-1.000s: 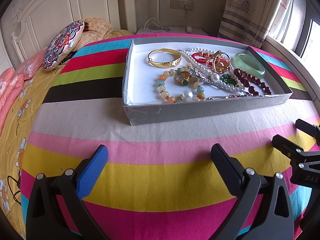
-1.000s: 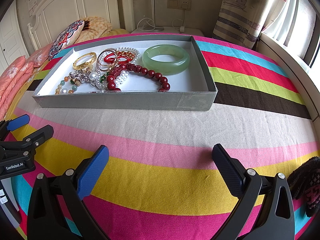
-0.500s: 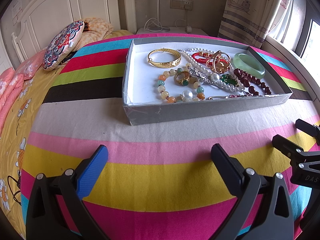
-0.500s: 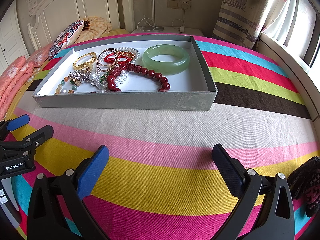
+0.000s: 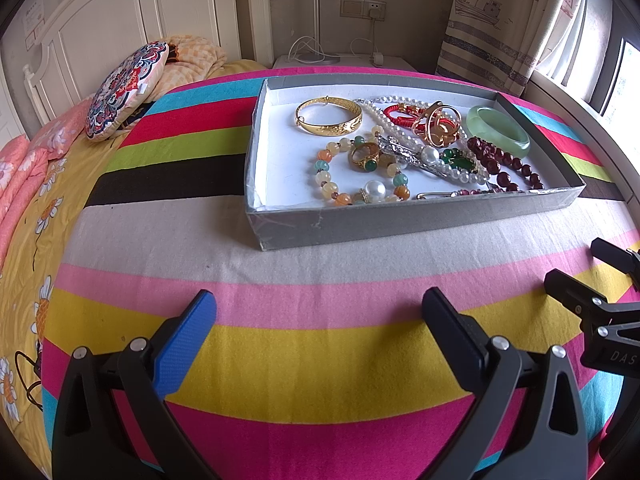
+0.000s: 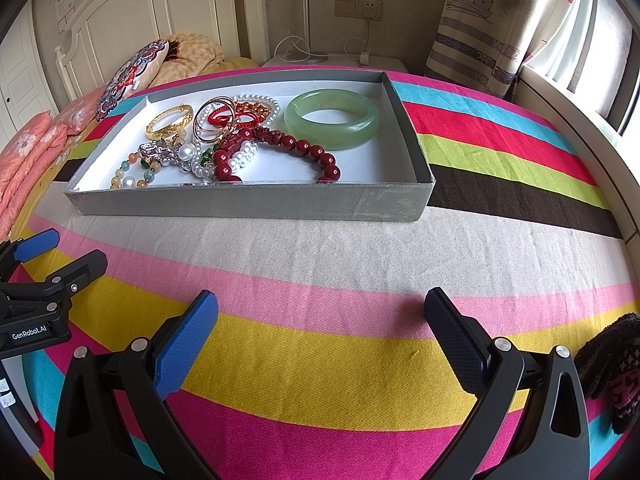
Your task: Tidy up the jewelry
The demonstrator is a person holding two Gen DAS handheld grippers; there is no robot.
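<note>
The left claw [image 5: 320,312] is spread wide and holds nothing; it sits above the near stripes of the striped blanket [image 5: 320,368] on the bed. The right claw [image 6: 320,312] is likewise spread wide and empty, over the same near stripes, to the right of the left claw. Each claw appears at the edge of the other's view: the right one at the right edge of the left wrist view, the left one at the left edge of the right wrist view. Neither claw touches the grey tray [image 5: 400,224], which rests on the blanket beyond both, well apart from the fingertips. All the jewelry lies inside the tray. The gold bangle [image 5: 329,120] lies at the far left of the group. The green bangle [image 6: 332,118] lies at the far right, near the right wall of the tray. The dark red bead bracelet [image 6: 304,148] lies just near of the green bangle. The pearl necklace [image 5: 384,116], the multicoloured bead bracelet [image 5: 360,172] and the gold ring [image 5: 366,156] lie tangled between the two bangles. A patterned cushion [image 5: 126,88] rests at the far left by the headboard. A dark knitted glove [image 6: 612,364] lies at the near right edge of the right wrist view.
</note>
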